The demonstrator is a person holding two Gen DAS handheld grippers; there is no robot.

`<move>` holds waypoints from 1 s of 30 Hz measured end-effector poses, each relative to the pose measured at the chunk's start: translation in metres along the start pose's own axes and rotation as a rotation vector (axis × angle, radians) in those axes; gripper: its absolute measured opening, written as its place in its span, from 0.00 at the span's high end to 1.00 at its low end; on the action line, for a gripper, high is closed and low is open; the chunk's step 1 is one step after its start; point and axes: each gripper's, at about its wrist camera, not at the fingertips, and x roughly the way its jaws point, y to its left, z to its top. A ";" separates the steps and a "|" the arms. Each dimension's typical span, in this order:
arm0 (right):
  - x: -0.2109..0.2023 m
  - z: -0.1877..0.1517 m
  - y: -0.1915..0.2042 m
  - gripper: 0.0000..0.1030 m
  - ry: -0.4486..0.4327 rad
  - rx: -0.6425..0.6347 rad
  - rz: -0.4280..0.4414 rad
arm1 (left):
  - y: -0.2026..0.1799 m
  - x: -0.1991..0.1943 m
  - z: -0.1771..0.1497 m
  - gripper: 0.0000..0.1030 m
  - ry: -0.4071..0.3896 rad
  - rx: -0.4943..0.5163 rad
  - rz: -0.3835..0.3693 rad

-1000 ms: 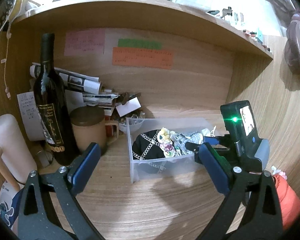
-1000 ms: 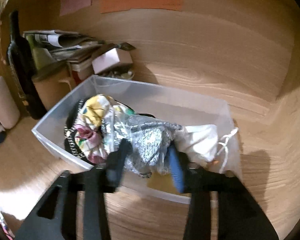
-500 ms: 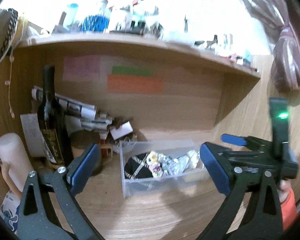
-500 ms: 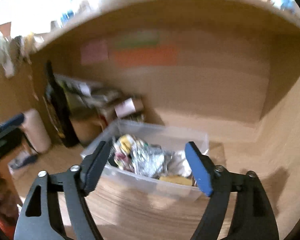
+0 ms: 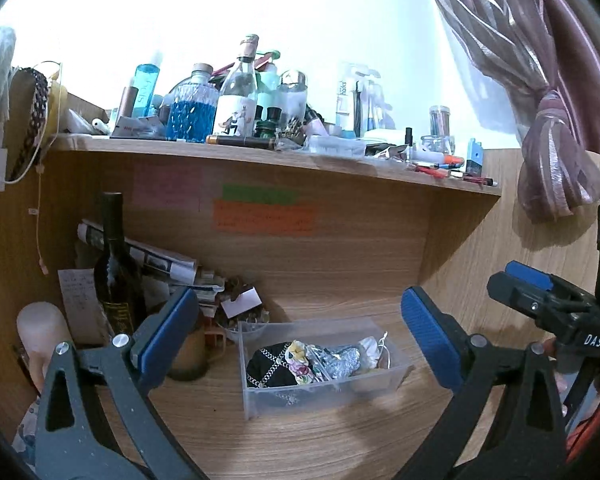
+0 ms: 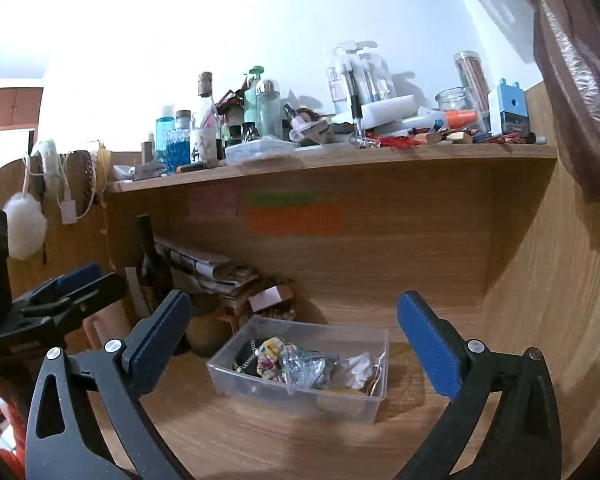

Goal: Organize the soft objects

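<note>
On the far left, a white puffball point(image 6: 23, 227) hung on the wooden side wall, and a pale roll point(image 5: 44, 332) stood on the tabletop point(image 5: 300, 436) below. Just beside the roll stood a tall dark bottle point(image 5: 116, 276), with rolled newspapers point(image 5: 160, 260) lying behind it and a brown mug point(image 5: 188, 356) near its foot. The left gripper point(image 5: 296, 332) was held up above the tabletop with its two blue pads wide apart, and nothing was between them. In the middle, a clear plastic box point(image 5: 320, 396) sat on the tabletop, and all the soft things were inside it. At the left end of the box lay a black pouch with a chain pattern point(image 5: 268, 366). Next to it was a flowery cloth point(image 5: 298, 358), then a shiny silver bag point(image 5: 340, 358), and at the right end a white cloth bag point(image 6: 358, 366) with a string. On the back wall behind the box were a pink note point(image 5: 166, 186), a green note point(image 5: 260, 194) and an orange note point(image 5: 264, 218). Above them a wooden shelf point(image 5: 260, 154) was full of bottles, with a blue bottle point(image 5: 191, 114) standing out. The right gripper point(image 6: 294, 340) was also held up, a bit back from the box, with its pads far apart and holding nothing. At the far right a pink curtain point(image 5: 556, 152) hung down, tied in a knot.
</note>
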 end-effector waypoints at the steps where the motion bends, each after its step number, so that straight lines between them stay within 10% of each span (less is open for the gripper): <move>1: -0.001 -0.001 0.000 0.00 0.000 0.002 0.000 | -0.001 -0.001 0.000 0.00 0.003 0.001 -0.002; 30: -0.012 -0.013 0.004 0.00 0.007 0.014 0.012 | -0.010 -0.002 -0.004 0.00 0.016 0.037 0.010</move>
